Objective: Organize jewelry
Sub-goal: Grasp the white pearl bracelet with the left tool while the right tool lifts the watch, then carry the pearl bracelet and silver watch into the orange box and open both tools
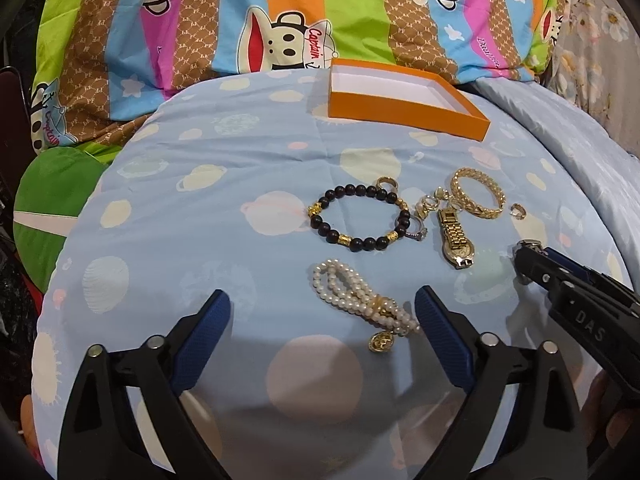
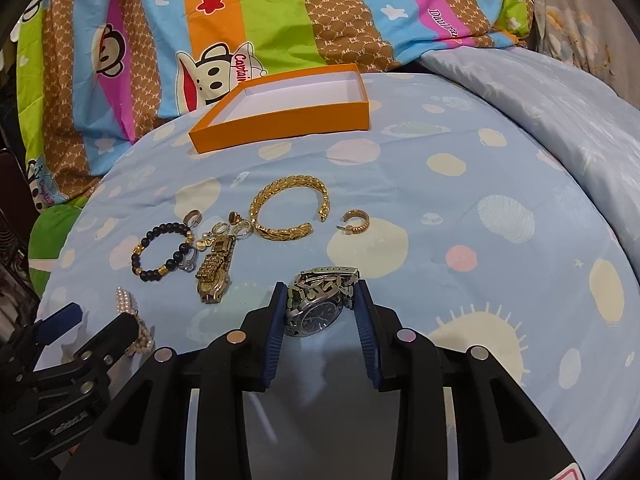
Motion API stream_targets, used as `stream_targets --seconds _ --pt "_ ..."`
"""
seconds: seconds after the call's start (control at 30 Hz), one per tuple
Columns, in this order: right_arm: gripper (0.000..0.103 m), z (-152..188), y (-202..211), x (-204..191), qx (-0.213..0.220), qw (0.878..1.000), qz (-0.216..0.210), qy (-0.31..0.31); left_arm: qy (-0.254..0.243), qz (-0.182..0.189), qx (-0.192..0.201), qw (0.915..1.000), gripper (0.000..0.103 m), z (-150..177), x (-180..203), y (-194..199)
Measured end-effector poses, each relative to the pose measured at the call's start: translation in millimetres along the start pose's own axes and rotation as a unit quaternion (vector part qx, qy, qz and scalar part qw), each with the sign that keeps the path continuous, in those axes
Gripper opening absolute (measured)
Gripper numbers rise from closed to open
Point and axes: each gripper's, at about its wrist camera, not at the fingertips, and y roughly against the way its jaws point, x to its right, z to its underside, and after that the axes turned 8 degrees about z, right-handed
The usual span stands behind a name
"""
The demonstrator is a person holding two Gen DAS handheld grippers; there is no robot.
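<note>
Right gripper (image 2: 320, 304) clamps silver watch (image 2: 316, 304) across its case just above the blue bedsheet (image 2: 480, 200), a heavy, slick piece with floppy link strap, best held at the case; left gripper (image 1: 322, 316) gapes over pearl bracelet (image 1: 360, 304).

Background textiles

A light blue bedsheet (image 1: 200, 184) printed with pale planets and circles covers the work surface. Behind it lies a striped cartoon-monkey blanket (image 1: 248, 20) in orange, green, pink, blue and brown. A pale floral fabric (image 2: 576, 36) shows at the far right edge.
</note>
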Motion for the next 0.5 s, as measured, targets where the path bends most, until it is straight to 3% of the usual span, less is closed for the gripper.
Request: stream_targets --seconds 0.07,0.2,0.33,0.37,0.5 --pt "0.032 0.8 0.9 1.8 -0.001 1.0 -0.004 -0.002 0.007 0.002 -0.012 0.9999 0.072 0.3 0.0 -5.7" --pt "0.032 1.6 1.9 3.4 -0.004 1.0 -0.011 -0.003 0.004 -0.006 -0.006 1.0 0.062 1.6 0.7 -4.8" --pt "0.032 2.3 4.6 4.6 -0.009 1.0 -0.022 -0.003 0.008 0.007 -0.001 0.9999 0.022 2.4 -2.0 -0.7" --pt "0.032 2.8 6.0 5.3 -0.009 1.0 -0.023 -0.002 0.009 0.016 -0.002 0.9998 0.016 2.5 -3.8 0.2" --pt "0.032 8.2 11.8 11.3 -0.011 1.0 -0.023 -0.005 0.018 0.047 -0.009 0.9987 0.015 1.2 -9.7 3.3"
